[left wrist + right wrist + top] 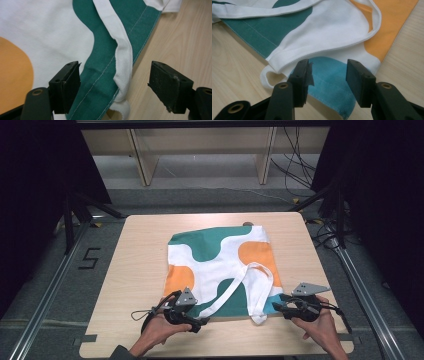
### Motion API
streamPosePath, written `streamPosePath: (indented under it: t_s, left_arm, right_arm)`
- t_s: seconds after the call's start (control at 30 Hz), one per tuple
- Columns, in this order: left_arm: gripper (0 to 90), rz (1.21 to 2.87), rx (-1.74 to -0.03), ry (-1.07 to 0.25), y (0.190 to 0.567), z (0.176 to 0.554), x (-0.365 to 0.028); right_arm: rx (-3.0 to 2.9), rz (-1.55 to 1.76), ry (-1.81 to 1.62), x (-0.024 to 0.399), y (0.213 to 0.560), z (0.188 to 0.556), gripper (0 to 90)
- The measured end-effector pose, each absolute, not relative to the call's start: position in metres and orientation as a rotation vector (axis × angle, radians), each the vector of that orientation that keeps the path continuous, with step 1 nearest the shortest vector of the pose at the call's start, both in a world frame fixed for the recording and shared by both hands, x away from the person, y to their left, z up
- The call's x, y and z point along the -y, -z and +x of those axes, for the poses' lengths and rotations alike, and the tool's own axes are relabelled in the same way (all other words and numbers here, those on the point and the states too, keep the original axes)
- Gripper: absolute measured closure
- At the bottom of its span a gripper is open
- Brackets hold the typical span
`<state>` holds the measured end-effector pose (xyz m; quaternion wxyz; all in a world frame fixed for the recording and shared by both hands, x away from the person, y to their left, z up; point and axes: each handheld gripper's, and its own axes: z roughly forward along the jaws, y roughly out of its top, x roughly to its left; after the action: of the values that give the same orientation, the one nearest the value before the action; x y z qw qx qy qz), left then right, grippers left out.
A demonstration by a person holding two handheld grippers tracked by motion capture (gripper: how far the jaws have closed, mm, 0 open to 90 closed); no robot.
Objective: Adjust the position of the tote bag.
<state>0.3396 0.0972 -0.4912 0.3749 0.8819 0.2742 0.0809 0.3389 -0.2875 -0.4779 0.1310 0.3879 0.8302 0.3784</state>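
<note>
A tote bag (220,270) lies flat mid-surface (135,270). Both claws, left (192,319) and right (282,310), gape apart at its near hem, probably about to pinch it; closing comes next.

- You have a cloth tote bag (220,265) lying flat on the tabletop (135,270), printed white with green, orange and a small light-blue patch.
- Its open hem faces you, close to the near edge of the tabletop.
- Its white handles (252,290) lie folded back over the bag's body, one strap running diagonally across the green patch, the loop end spilling past the hem.
- The green hem (100,82) shows pale stitching along it.
- The light-blue corner (332,75) lies beside an orange patch.
</note>
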Motion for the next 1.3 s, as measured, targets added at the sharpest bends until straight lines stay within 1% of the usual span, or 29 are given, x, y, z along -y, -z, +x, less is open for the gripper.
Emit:
streamPosePath:
  t_s: [0.03,0.07,0.1,0.2,0.23,0.27,0.3,0.33,0.37,0.43,0.6,0.73,0.83,0.97,1.0,1.07,1.1,1.13,1.17,1.23,1.3]
  left_arm:
    - [27.8,2.262,-0.712,-0.193,0.494,0.341,-0.095]
    - [30.6,2.281,-0.697,-0.216,0.497,0.343,-0.093]
    - [36.6,2.294,-0.707,-0.231,0.499,0.344,-0.091]
    - [46.2,2.302,-0.668,-0.221,0.495,0.345,-0.090]
    - [51.5,2.285,-0.649,-0.201,0.492,0.346,-0.092]
    - [56.3,2.262,-0.664,-0.179,0.490,0.347,-0.093]
    - [59.9,2.246,-0.655,-0.155,0.488,0.348,-0.096]
    - [69.8,2.205,-0.683,-0.136,0.487,0.348,-0.098]
    - [70.8,2.216,-0.679,-0.147,0.486,0.350,-0.100]
    - [76.3,2.260,-0.645,-0.183,0.483,0.350,-0.100]
    - [84.7,2.263,-0.624,-0.241,0.476,0.347,-0.096]
    - [85.7,2.248,-0.613,-0.246,0.472,0.349,-0.097]
    - [85.7,2.208,-0.655,-0.228,0.469,0.350,-0.099]
    - [85.8,2.191,-0.660,-0.223,0.466,0.352,-0.101]
    - [85.8,2.167,-0.662,-0.238,0.461,0.355,-0.101]
    - [86.0,2.173,-0.655,-0.255,0.457,0.357,-0.102]
    - [86.0,2.160,-0.661,-0.261,0.453,0.358,-0.103]
    - [86.1,2.144,-0.656,-0.287,0.444,0.362,-0.105]
    - [86.2,2.144,-0.656,-0.287,0.444,0.362,-0.105]
    - [86.1,2.095,-0.669,-0.298,0.432,0.367,-0.108]
    - [86.2,2.100,-0.658,-0.311,0.425,0.372,-0.109]
  right_arm:
    - [-2.414,1.128,-1.095,0.287,0.478,0.338,53.6]
    - [-2.412,1.146,-1.098,0.287,0.477,0.336,53.6]
    - [-2.408,1.116,-1.104,0.288,0.478,0.337,53.6]
    - [-2.430,1.097,-1.123,0.289,0.478,0.336,53.5]
    - [-2.438,1.079,-1.120,0.289,0.478,0.336,53.5]
    - [-2.443,1.111,-1.138,0.288,0.479,0.335,53.6]
    - [-2.427,1.090,-1.125,0.288,0.479,0.335,53.6]
    - [-2.425,1.104,-1.113,0.288,0.478,0.335,53.5]
    - [-2.421,1.113,-1.111,0.288,0.478,0.334,53.6]
    - [-2.416,1.092,-1.108,0.288,0.478,0.335,53.7]
    - [-2.421,1.109,-1.123,0.288,0.478,0.335,54.4]
    - [-2.453,1.083,-1.158,0.288,0.478,0.337,54.5]
    - [-2.436,1.145,-1.172,0.285,0.478,0.333,54.5]
    - [-2.461,1.081,-1.200,0.286,0.478,0.336,52.8]
    - [-2.470,1.075,-1.237,0.284,0.478,0.335,50.2]
    - [-2.455,1.094,-1.217,0.282,0.478,0.332,46.9]
    - [-2.455,1.094,-1.217,0.282,0.478,0.332,46.9]
    - [-2.466,1.005,-1.184,0.280,0.477,0.334,42.0]
    - [-2.454,1.010,-1.162,0.277,0.476,0.332,40.4]
    - [-2.439,0.944,-1.144,0.272,0.475,0.332,38.4]
    - [-2.446,0.925,-1.080,0.267,0.475,0.330,37.0]
